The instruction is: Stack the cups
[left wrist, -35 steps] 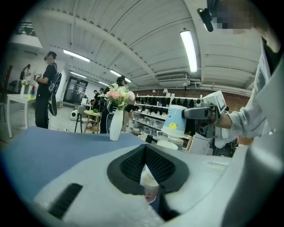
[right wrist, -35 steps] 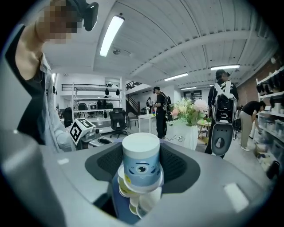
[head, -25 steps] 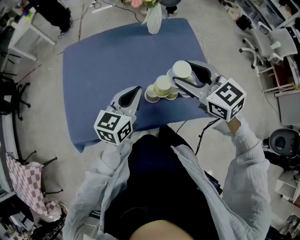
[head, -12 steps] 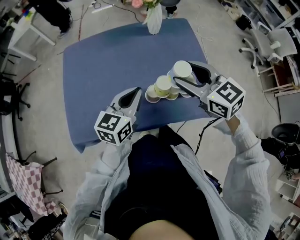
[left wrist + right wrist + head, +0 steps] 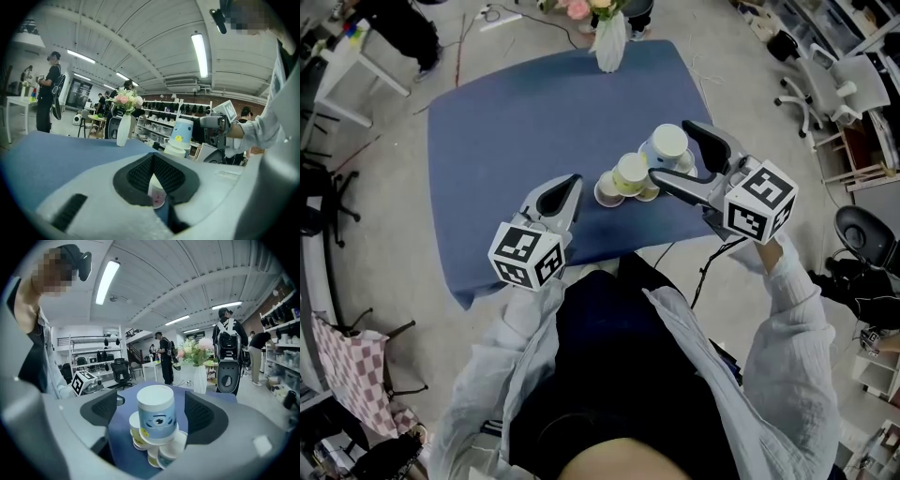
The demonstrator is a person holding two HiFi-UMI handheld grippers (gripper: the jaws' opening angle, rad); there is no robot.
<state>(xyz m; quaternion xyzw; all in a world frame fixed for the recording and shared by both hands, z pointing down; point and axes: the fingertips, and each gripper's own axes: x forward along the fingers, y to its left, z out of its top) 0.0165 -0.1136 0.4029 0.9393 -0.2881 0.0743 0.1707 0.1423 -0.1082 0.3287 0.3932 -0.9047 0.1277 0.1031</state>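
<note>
Blue table [image 5: 506,131], top cup [image 5: 157,416] between right gripper [image 5: 153,408] jaws, just opened

A blue table [image 5: 506,141] stands on a grey floor [image 5: 384,281]. White chairs [image 5: 830,89] sit nearby. Long lights [image 5: 200,54] shine above.

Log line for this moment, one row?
right gripper: jaws just opened around top cup | cup: resting on stack | left gripper: shut, empty

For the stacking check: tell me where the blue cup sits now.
In the right gripper view the blue cup stands upside down atop the other cups, between the right tongs, whose jaws have just been opening and stand clear of it.
</note>
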